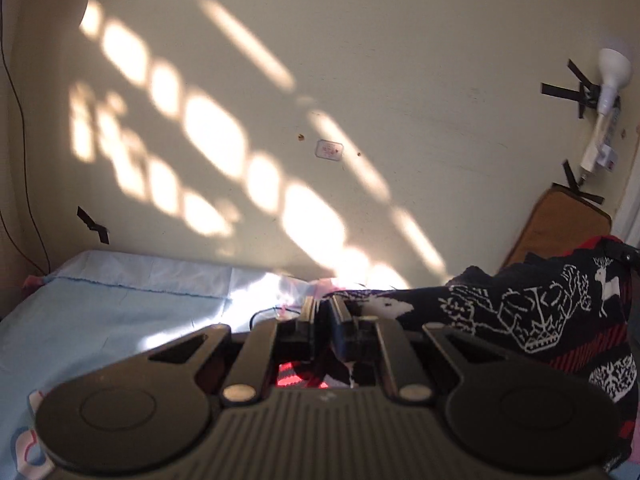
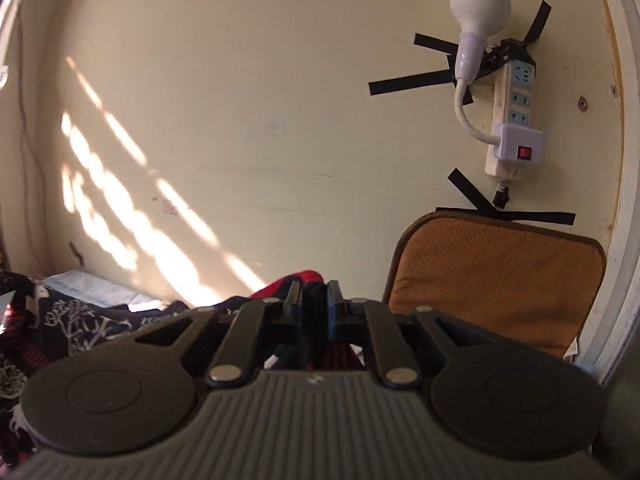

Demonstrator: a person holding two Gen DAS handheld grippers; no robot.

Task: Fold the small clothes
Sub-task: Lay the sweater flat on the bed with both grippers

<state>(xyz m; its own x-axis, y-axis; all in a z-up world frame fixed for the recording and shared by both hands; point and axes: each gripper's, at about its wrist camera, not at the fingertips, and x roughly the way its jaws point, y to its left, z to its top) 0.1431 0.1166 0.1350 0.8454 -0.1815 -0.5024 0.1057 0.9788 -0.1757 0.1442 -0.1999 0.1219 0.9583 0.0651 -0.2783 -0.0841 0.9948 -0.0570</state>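
Observation:
A dark navy knit garment (image 1: 520, 312) with white deer and tree patterns and red stripes hangs stretched above the bed. My left gripper (image 1: 323, 304) is shut, and a fold of that fabric is pinched between its fingers, with red and dark cloth showing beneath them. In the right wrist view the same garment (image 2: 80, 320) drapes off to the left. My right gripper (image 2: 314, 292) is shut on its red and navy edge, which bunches up just past the fingertips. How much cloth lies between the pads is hidden.
A light blue bed sheet (image 1: 100, 312) lies below on the left, up against a cream wall with patches of sunlight. An orange-brown cushion (image 2: 492, 280) leans on the wall at the right. Above it a power strip (image 2: 516, 112) and a bulb lamp (image 2: 478, 4) are taped up.

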